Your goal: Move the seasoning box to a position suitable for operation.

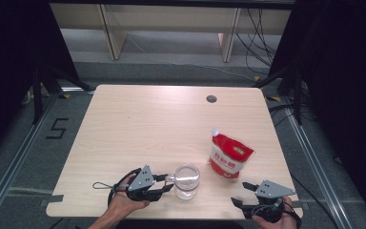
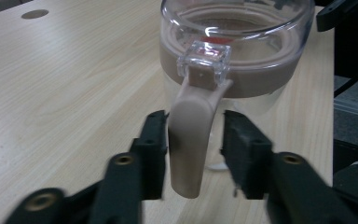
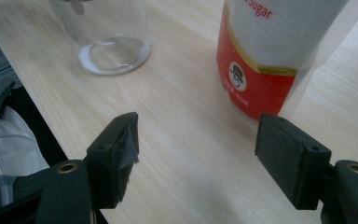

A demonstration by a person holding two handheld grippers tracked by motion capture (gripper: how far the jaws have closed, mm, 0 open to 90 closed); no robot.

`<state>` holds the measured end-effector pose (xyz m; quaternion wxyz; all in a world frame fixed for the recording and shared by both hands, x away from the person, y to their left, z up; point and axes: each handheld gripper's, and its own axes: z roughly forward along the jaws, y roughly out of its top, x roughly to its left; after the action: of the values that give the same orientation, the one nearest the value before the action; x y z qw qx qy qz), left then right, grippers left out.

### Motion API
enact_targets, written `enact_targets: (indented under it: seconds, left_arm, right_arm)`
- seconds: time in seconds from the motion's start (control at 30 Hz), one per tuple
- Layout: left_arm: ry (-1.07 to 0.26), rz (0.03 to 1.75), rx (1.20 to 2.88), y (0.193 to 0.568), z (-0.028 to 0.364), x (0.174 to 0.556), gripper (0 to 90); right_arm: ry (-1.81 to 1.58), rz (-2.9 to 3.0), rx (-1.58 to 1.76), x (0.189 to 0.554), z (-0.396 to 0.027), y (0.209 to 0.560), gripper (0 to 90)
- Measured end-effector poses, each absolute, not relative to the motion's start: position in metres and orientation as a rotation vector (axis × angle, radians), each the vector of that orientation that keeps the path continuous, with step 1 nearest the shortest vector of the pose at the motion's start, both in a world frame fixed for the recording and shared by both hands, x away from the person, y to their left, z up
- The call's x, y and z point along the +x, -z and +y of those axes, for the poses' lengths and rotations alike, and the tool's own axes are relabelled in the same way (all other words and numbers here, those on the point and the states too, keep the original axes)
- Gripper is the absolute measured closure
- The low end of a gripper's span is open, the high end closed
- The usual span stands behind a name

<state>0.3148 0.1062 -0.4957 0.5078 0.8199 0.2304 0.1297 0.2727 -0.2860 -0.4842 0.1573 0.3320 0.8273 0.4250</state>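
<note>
A clear glass jar with a clear lid and a beige handle stands near the table's front edge. My left gripper points at it from the left. In the left gripper view my left gripper has its jaws on either side of the handle, with a gap showing at the right pad. A red and white sugar pouch stands upright to the right of the jar. My right gripper rests at the front right corner, open, with bare table between its jaws and the pouch just beyond them.
The wooden table has a round cable hole at its far side. The jar's base shows at the upper left of the right gripper view. A clear funnel on white cloth lies below the table's edge.
</note>
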Motion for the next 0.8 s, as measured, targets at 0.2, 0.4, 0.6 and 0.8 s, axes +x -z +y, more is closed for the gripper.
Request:
enact_targets:
  seconds: [0.2, 0.4, 0.6, 0.8]
  left_arm:
    - [-0.357, 0.596, 1.986, 0.488, 0.108, 0.306, 36.3]
    - [-0.323, 0.638, 1.959, 0.481, 0.111, 0.301, 33.3]
    - [-0.291, 0.663, 1.95, 0.478, 0.112, 0.301, 33.0]
    - [-0.297, 0.695, 1.935, 0.476, 0.113, 0.301, 32.9]
  right_arm:
    - [-1.221, 2.361, 0.908, 0.272, -0.285, 0.482, 31.1]
    - [-1.23, 2.368, 0.924, 0.272, -0.283, 0.483, 31.1]
    - [-1.246, 2.37, 0.96, 0.269, -0.283, 0.483, 31.2]
    - [-1.248, 2.362, 0.91, 0.272, -0.286, 0.483, 31.2]
